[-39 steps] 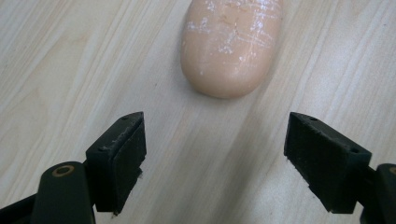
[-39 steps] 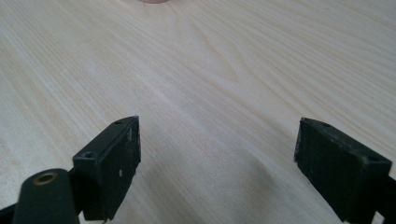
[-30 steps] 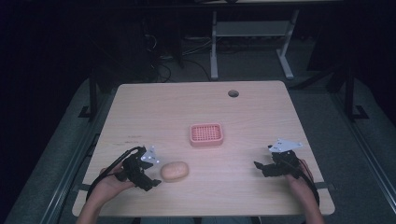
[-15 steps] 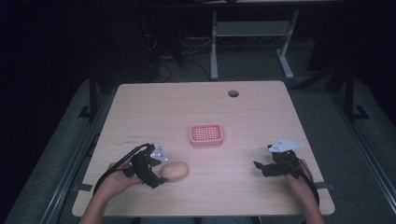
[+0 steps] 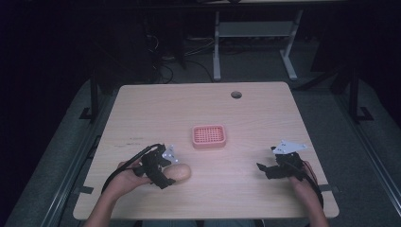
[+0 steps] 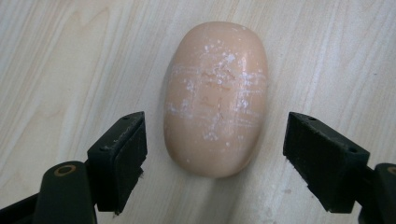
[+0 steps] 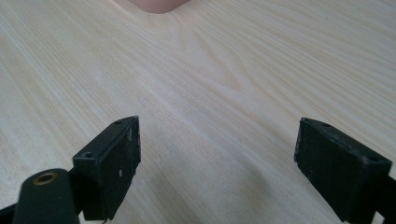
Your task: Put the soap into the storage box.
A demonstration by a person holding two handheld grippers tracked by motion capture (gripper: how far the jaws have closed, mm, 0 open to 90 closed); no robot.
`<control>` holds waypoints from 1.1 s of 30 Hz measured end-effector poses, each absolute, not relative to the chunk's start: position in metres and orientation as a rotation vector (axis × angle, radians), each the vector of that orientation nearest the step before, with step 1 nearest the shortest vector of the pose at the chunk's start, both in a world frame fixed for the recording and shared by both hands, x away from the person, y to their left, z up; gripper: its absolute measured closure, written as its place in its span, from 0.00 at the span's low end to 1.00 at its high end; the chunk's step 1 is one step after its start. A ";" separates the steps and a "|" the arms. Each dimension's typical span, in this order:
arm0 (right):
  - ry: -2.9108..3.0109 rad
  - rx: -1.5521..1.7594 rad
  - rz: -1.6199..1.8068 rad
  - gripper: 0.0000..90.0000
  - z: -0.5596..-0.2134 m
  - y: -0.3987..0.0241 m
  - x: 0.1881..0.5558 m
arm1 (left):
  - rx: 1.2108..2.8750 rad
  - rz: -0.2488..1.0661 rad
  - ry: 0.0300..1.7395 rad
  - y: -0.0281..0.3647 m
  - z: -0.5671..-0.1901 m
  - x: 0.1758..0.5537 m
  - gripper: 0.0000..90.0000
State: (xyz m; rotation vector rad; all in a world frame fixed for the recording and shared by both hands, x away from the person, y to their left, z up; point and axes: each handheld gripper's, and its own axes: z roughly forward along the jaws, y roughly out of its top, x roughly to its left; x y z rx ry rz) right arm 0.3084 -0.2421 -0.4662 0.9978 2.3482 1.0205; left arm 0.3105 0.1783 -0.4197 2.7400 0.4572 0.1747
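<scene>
One bar of soap (image 5: 177, 172), peach-coloured and oval, lay flat on the table (image 5: 198, 109) near its front left part, and one pink slotted soap dish (image 5: 209, 136) sat near the middle, well apart from the soap. Two grippers were at work. The left gripper (image 5: 163, 176) had its jaws spread wide with the near end of the soap between them; in the left gripper view a clear gap showed on either side of the soap (image 6: 215, 98), so neither pad touched it. The right gripper (image 5: 265, 169) rested near the front right of the table, its jaws likewise released and holding nothing over bare wood. Bare tabletop lay between soap and dish, and the table's far half was bare except for one round hole (image 5: 236, 94) near the back edge.
</scene>
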 end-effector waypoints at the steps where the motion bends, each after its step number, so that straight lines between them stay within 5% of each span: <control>1: 2.348 0.997 1.021 0.15 -0.466 -0.242 0.308 | 2.737 0.172 0.461 0.177 -0.421 0.311 0.24; 33: 2.350 0.989 1.025 0.15 -0.466 -0.243 0.309 | 2.827 0.091 0.425 0.153 -0.439 0.325 0.30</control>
